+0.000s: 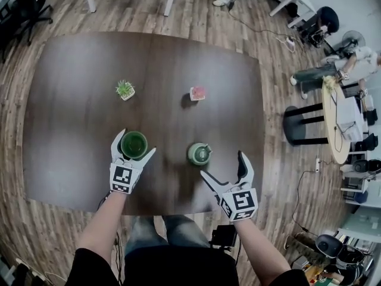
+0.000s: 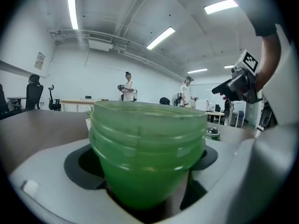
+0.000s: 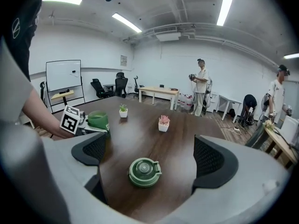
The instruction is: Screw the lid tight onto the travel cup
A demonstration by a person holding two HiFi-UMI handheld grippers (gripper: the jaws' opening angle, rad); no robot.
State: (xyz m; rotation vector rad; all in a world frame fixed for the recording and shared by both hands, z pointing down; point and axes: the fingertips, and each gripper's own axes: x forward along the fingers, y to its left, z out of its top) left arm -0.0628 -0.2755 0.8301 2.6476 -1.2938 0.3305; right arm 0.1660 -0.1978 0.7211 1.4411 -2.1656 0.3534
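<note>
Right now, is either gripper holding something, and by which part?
The left gripper has its jaws round the green cup at its side wall; a firm grip cannot be told. The right gripper is open and empty.

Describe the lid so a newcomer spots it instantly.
On the dark wooden table, look near the front edge, just ahead of the right gripper. The lid lies flat there alone: a low, round, pale green disc, unlike the taller open green cup to its left and the green plant and pink plant farther back.
</note>
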